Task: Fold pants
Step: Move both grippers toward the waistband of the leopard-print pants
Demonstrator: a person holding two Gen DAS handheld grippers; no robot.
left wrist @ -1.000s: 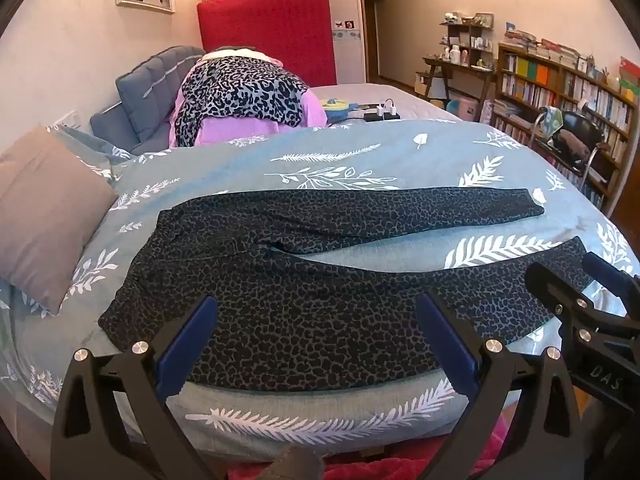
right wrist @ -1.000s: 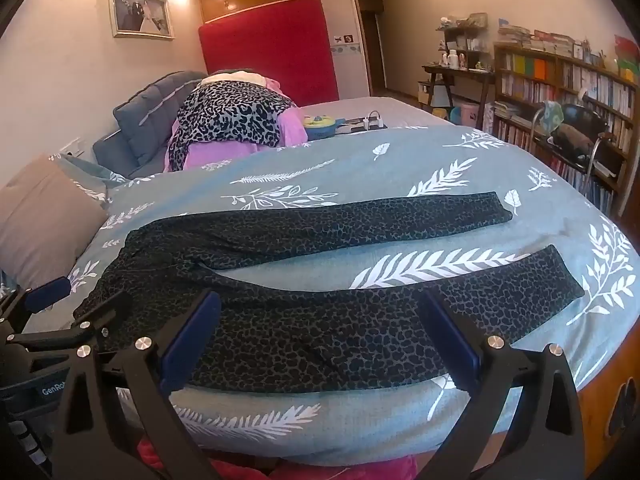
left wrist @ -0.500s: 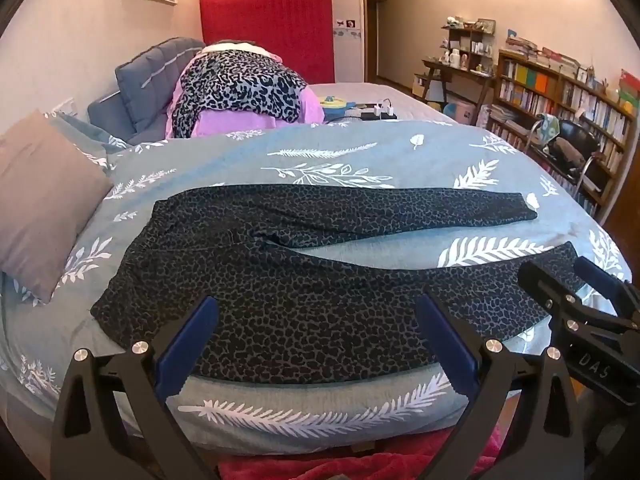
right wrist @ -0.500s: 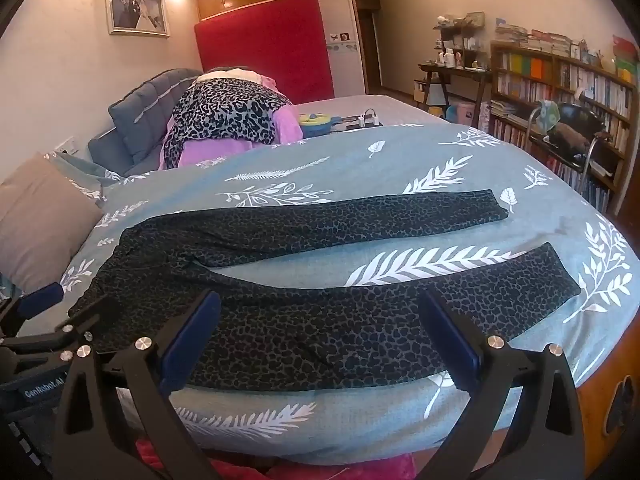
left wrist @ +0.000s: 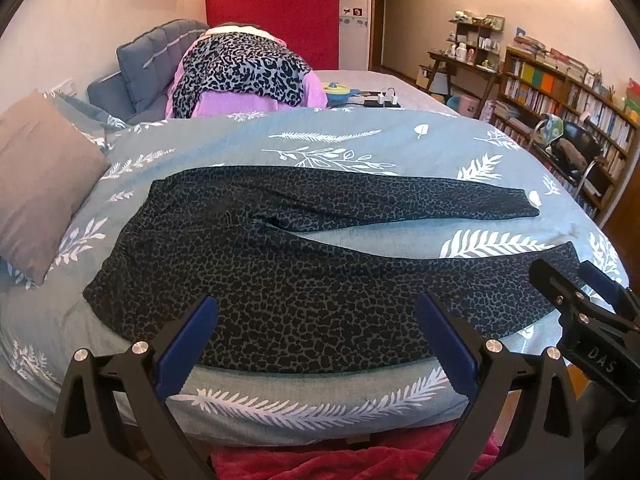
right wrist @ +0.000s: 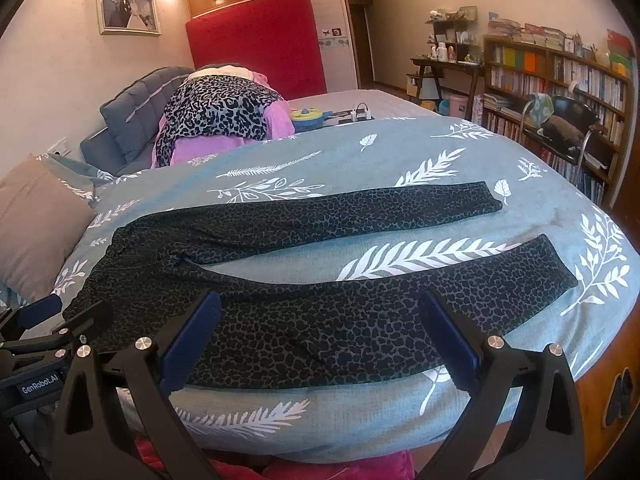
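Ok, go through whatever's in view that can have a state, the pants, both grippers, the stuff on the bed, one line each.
pants: unfolded, flat on the duvet, legs spread apart, waist at the left
left gripper: open, empty, above the pants' near edge
right gripper: open, empty, over the near leg
duvet: spread over the bed
pillow: propped at the left edge
leopard blanket: draped over a pink pile

Pants (right wrist: 320,320) spread flat on bed (right wrist: 400,152).

A home bedroom: a bed (left wrist: 360,148) (leaf-print cover), red headboard (left wrist: 272,12), crowded bookshelves (right wrist: 560,80).
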